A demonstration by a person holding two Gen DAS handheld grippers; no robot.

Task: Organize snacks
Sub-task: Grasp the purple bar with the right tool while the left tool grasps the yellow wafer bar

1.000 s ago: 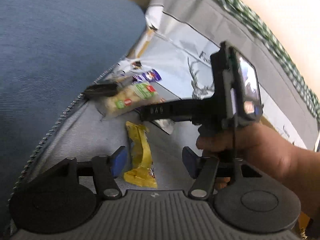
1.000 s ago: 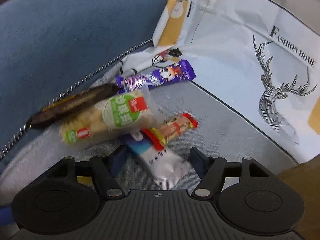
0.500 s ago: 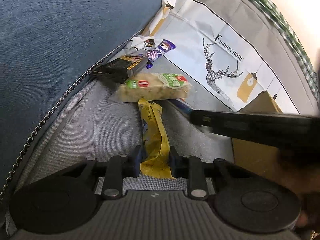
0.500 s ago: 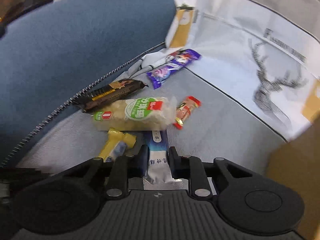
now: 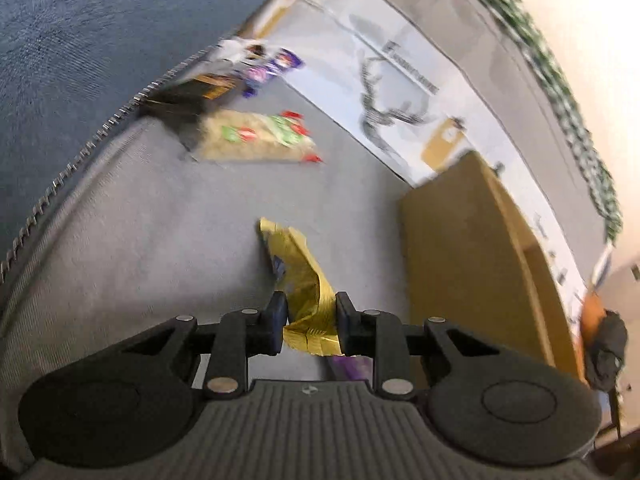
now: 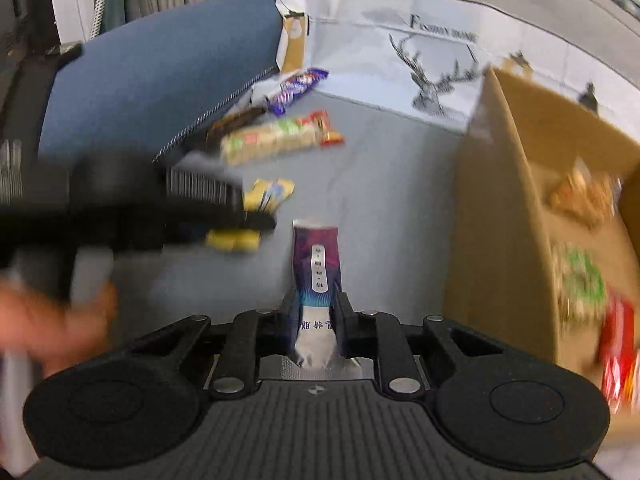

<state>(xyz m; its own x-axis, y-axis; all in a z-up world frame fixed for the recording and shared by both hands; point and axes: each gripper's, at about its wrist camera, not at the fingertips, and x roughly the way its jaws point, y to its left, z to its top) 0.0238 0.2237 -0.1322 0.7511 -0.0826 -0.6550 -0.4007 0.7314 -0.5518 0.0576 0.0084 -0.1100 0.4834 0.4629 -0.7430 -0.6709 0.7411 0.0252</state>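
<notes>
Left gripper (image 5: 311,322) is closing on the yellow wrapper (image 5: 303,280), right gripper (image 6: 314,322) is clamping the purple-white packet (image 6: 316,268); cardboard box (image 6: 516,184) is holding several snacks, four more are waiting.

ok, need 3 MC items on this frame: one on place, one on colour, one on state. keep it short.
1. Where does the cardboard box stand in the right wrist view?
A. at the right, on the grey cushion
B. at the far left, on the blue cushion
C. on top of the snack pile

2. What colour is the wrapper in the left gripper?
A. red
B. yellow
C. green

3. What is the state of the right gripper?
A. open and empty
B. shut with nothing in it
C. shut on a snack packet

Answers:
1. A: the box's wall rises at the right edge, with snacks visible inside.
2. B: the yellow wrapper sits between the pads.
3. C: the purple and white packet is pinched between the pads and sticks out ahead of them.
</notes>
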